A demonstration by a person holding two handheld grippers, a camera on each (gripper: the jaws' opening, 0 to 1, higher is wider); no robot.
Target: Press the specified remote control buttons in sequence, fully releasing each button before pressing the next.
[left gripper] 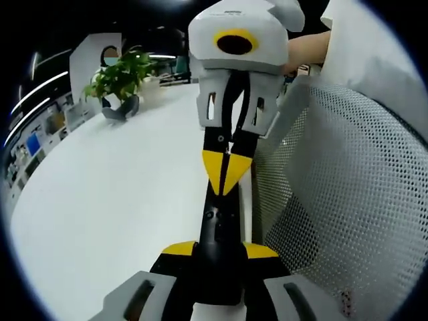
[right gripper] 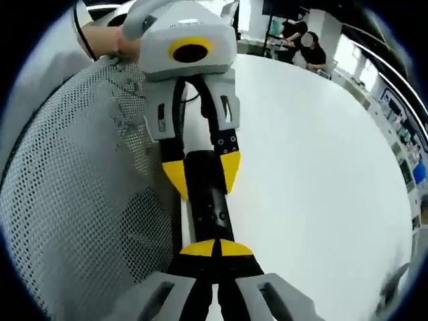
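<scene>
My left gripper (left gripper: 219,253) pinches one end of the black remote control (left gripper: 221,227) between its yellow tips, just above the white surface (left gripper: 120,200). My right gripper (right gripper: 215,249) has its yellow tips pressed together on top of the remote control (right gripper: 210,200). A white mesh chair back (left gripper: 348,200) stands beside the surface.
</scene>
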